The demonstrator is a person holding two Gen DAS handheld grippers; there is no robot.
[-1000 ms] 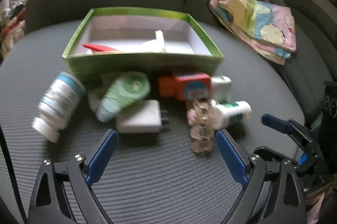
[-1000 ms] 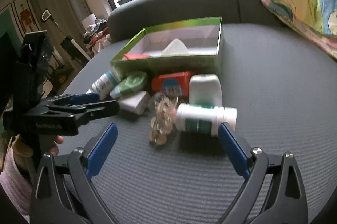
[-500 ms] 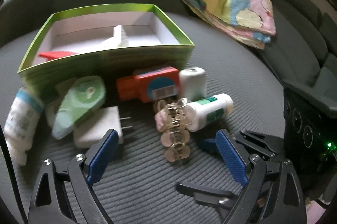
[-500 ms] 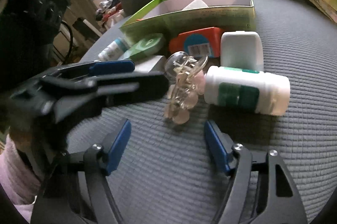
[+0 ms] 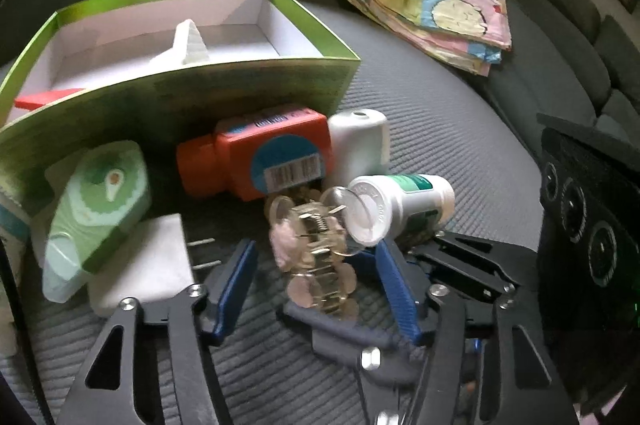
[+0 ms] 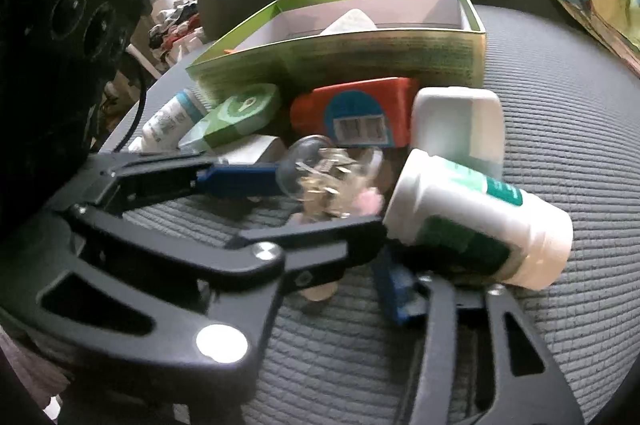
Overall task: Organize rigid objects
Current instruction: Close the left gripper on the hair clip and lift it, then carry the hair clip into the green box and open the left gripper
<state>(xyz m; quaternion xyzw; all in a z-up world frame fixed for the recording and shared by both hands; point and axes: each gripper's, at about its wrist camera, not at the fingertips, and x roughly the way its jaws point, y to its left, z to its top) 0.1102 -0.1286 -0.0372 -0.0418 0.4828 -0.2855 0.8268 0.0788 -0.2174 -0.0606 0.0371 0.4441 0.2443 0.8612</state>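
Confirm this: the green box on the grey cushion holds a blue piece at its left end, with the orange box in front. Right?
Not quite: the left wrist view shows the piece in the green box is red, not blue. The orange box does sit in front, on the grey cushion.

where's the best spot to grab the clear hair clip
Probably across its middle, by the metal spring, coming down from the near side with one jaw on each long flank. The hair clip lies lengthwise, pointing away from the camera, so its flanks are free, while the white bottle sits close at its far right end.
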